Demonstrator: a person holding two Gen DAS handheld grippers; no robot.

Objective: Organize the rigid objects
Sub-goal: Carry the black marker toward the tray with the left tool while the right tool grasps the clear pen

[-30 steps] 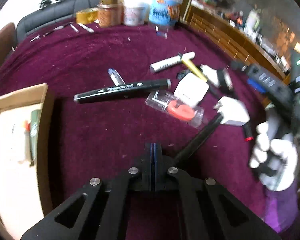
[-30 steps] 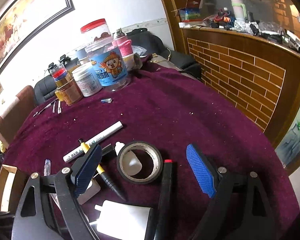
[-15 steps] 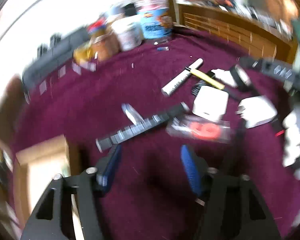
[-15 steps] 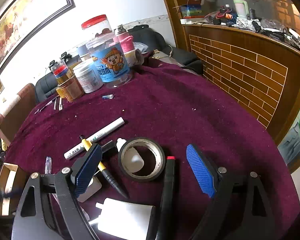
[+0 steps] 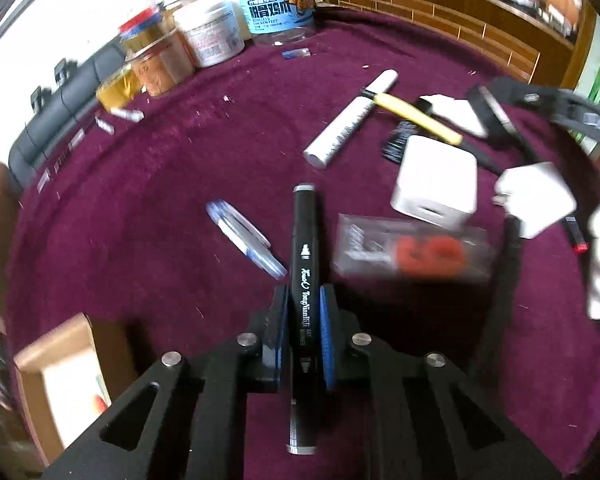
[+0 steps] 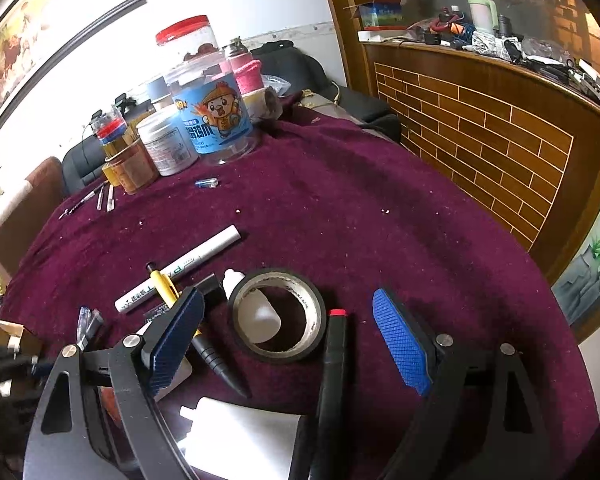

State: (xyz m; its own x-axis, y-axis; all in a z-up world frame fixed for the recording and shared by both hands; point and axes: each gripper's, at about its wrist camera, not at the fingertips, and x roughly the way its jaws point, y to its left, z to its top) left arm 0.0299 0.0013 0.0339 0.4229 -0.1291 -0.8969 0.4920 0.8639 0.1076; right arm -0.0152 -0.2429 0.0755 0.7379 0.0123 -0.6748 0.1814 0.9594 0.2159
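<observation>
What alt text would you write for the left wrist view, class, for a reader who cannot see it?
The left claw is shut on a black art marker, held lengthwise above a maroon tablecloth. Beyond lie a white marker, a white charger cube and a clear packet; jars stand at the far edge and a cardboard box sits lower left.

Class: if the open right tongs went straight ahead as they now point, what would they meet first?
Probably the black tape roll, lying just ahead between the right tongs' open pads; depth is uncertain.

Surface (image 6: 380, 208): matt, napped maroon cloth. Marker (image 5: 305, 264): glossy black plastic. Tape (image 6: 278, 316): smooth black roll. Box (image 5: 48, 356): plain brown cardboard. Charger (image 5: 436, 186): smooth white plastic.
</observation>
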